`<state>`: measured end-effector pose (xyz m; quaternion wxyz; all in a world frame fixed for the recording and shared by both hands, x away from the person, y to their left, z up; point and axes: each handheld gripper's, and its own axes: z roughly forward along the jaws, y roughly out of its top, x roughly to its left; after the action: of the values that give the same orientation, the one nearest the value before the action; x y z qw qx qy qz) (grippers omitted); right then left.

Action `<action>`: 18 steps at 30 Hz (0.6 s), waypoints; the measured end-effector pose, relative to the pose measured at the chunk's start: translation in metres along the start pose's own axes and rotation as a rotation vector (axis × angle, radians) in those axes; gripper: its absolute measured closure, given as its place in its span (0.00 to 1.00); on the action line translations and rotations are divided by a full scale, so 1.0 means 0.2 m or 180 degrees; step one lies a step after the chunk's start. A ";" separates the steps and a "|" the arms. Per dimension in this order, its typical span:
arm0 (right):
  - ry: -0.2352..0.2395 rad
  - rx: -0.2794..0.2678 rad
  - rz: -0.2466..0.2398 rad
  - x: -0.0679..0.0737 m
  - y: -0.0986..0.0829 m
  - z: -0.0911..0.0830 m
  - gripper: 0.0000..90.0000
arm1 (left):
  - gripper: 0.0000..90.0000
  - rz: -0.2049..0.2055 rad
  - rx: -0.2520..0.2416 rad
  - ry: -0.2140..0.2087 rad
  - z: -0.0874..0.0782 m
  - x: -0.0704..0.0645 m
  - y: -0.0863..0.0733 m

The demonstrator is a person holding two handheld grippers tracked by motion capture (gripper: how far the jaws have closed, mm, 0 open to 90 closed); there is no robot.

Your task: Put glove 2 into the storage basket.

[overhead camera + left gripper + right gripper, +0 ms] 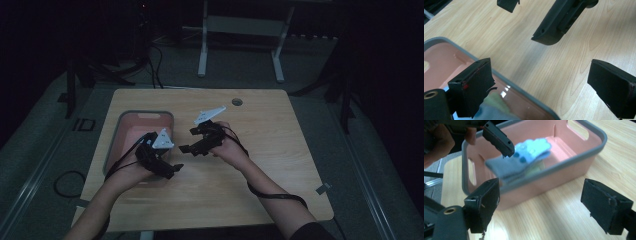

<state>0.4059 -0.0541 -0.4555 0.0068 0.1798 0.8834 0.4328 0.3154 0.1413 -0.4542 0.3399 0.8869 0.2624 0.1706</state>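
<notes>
The bin (574, 162) across the upper frame is salmon pink with a grey rim, on a pale wood-grain table (564, 220). The cloth (524, 160) at its centre is grey-blue (darker blue dots), and the jaws are black.

no writing, label, brand or number can be read anywhere here. the high view is dim. the wooden table (260, 150), the pink bin (584, 157) with its grey rim and the black grippers all come up blank. the blue cloth (524, 160) in the bin carries darker blue dots, a pattern, not letters.
</notes>
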 end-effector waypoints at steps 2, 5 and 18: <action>-0.0026 0.0021 -0.0032 0.00 -0.04 -0.02 0.17 | 0.07 0.0009 -0.0014 -0.0014 0.02 -0.02 0.00; -0.0032 0.0043 -0.0014 -0.01 -0.07 -0.04 0.17 | 0.07 0.0024 -0.0048 -0.0068 0.04 -0.05 0.02; -0.0071 0.0083 0.0047 -0.04 -0.27 -0.09 0.17 | 0.07 0.0218 -0.0005 -0.0320 0.14 -0.22 0.07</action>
<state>0.3927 -0.1008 -0.4874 0.0112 0.1912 0.8875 0.4192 0.2993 0.0924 -0.4694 0.3474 0.9025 0.2143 0.1375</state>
